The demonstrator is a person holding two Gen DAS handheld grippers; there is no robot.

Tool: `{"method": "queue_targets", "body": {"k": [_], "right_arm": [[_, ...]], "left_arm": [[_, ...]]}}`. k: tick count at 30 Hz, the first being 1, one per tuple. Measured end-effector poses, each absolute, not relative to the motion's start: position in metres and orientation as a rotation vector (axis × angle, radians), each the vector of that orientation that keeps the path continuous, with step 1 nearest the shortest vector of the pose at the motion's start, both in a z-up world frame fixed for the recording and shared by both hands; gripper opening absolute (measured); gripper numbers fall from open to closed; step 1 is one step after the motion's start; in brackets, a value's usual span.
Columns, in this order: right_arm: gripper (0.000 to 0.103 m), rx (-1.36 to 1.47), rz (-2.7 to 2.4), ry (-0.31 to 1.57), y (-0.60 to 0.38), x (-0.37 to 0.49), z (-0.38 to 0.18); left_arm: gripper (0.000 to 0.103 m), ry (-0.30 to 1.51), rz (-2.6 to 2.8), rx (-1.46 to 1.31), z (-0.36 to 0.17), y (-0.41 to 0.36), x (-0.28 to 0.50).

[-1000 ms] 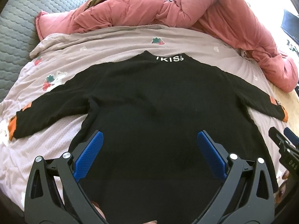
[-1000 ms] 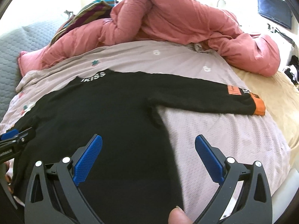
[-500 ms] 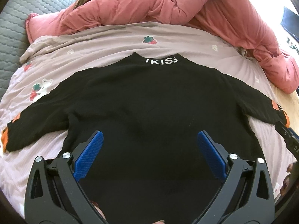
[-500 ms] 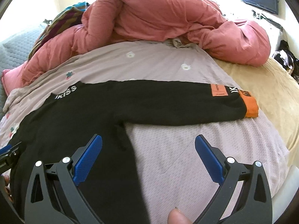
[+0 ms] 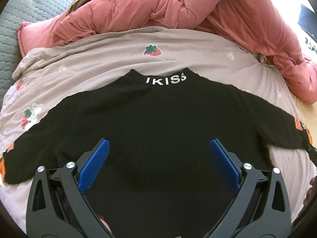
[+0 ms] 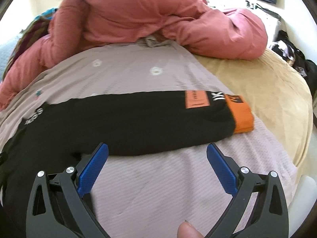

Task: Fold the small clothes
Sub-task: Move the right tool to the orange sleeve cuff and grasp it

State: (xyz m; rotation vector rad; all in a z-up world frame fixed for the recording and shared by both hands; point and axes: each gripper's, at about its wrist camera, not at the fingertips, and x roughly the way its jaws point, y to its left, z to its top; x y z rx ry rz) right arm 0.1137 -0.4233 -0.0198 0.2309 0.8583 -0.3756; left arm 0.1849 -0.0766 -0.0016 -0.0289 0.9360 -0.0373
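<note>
A small black sweater (image 5: 158,119) with white "IKISS" lettering at the collar lies flat on the bed, sleeves spread to both sides. My left gripper (image 5: 159,148) hovers open over the sweater's body, nothing between its blue pads. The right sleeve (image 6: 138,123) with its orange cuff (image 6: 240,117) and orange patch stretches across the right wrist view. My right gripper (image 6: 157,152) is open just before that sleeve, above the mauve sheet, holding nothing. The left sleeve's orange cuff (image 5: 3,164) shows at the left edge.
A mauve sheet (image 5: 99,59) with strawberry prints covers the bed. A bunched pink duvet (image 5: 158,10) lies along the far side. A tan blanket (image 6: 267,91) lies to the right, a grey quilted headboard (image 5: 11,29) to the far left. A thumb (image 6: 188,230) shows at the bottom.
The right gripper has swung right, from over the sweater's body toward the right sleeve and cuff. The left gripper has shifted forward and a little left over the sweater. Both stay open.
</note>
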Motion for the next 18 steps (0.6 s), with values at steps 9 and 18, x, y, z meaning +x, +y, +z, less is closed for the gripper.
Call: {"method": "queue_targets", "body": {"k": [9,18], "right_arm": [[0.099,0.29,-0.504,0.877,-0.488,0.123,-0.029],[0.099,0.373,-0.601,0.901,-0.545,0.123,-0.04]], "left_arm": [[0.095,0.972,-0.032,-0.092,-0.025,-0.061,0.206],[0.095,0.977,-0.013,-0.08,-0.042,-0.054,0.214]]}}
